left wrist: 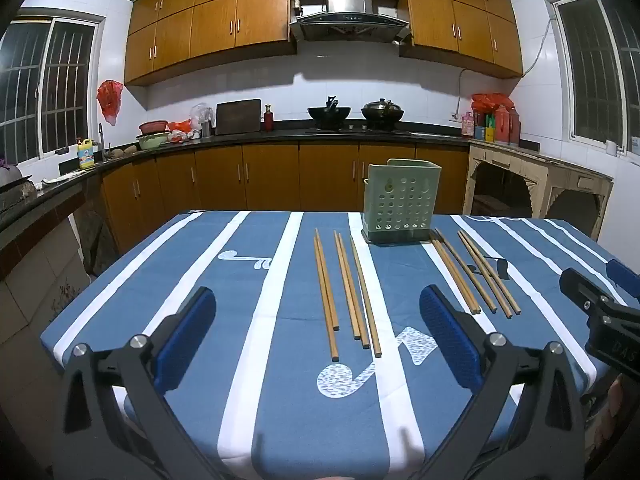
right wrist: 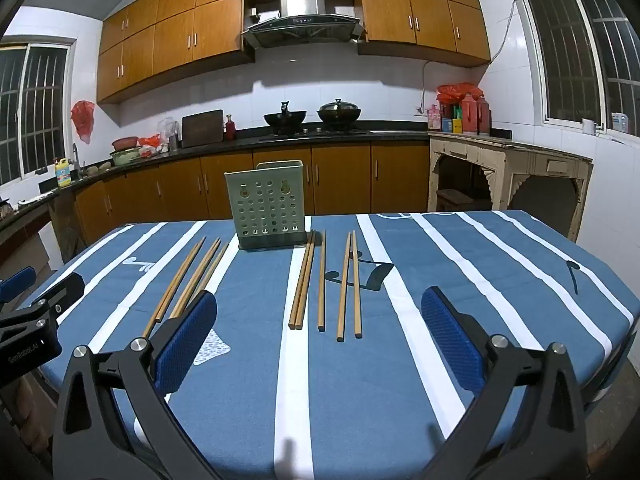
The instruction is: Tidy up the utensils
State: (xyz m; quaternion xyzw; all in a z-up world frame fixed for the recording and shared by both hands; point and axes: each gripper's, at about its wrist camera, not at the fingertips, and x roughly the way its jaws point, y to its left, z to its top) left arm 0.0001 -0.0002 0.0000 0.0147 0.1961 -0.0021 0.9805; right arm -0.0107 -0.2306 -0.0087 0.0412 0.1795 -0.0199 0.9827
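A pale green perforated utensil holder (left wrist: 401,201) (right wrist: 269,205) stands upright near the table's far edge. Several wooden chopsticks lie flat in front of it in two groups: a left group (left wrist: 348,292) (right wrist: 188,280) and a right group (left wrist: 476,274) (right wrist: 324,284). My left gripper (left wrist: 318,304) hovers open above the near part of the table, nothing between its blue pads, the left group just beyond. My right gripper (right wrist: 320,306) is open too and empty, with the right group just beyond its fingertips. Each gripper shows at the edge of the other's view.
The table carries a blue cloth with white stripes (left wrist: 256,320) (right wrist: 460,280). Kitchen counters and wooden cabinets (left wrist: 280,176) run behind it, with two woks on the stove (left wrist: 354,114). A pale worn side table (right wrist: 508,172) stands at the right.
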